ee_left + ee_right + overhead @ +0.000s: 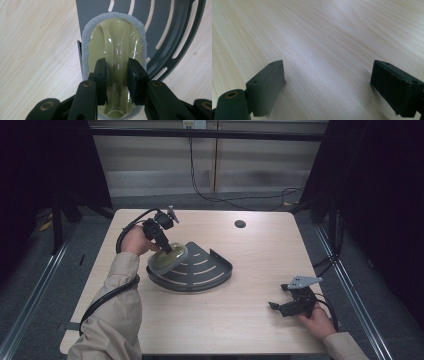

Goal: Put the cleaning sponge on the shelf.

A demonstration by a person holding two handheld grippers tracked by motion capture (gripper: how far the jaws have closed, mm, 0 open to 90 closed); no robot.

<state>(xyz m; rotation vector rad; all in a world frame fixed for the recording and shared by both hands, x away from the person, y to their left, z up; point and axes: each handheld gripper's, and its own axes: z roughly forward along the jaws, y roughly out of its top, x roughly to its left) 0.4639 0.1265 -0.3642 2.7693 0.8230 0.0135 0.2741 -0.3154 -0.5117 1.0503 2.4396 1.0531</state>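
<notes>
Left gripper point(167, 249) is clamped on the scrubber point(169, 257), its two black pads point(101, 75) squeezing the raised olive handle point(117, 67) down the middle. In the left gripper view the handle's glossy ridge runs straight between the jaws, with the grey fuzzy pad edge point(86, 37) ringing it. The scrubber sits at the left end of the rack point(200, 270), a dark, fan-shaped tray with curved slots, and it overlaps the rack's straight left wall point(79, 53); whether it rests on the rack floor or hangs just above it, I cannot tell. The gripper points down onto it from the rack's far left side.

Over to the right gripper point(280, 306): it lies low at the table point(250, 250), well apart from the rack on its near right side, jaws spread wide and nothing between them. The right gripper view shows bare pale wood point(324, 50) between the two pads point(268, 82).
</notes>
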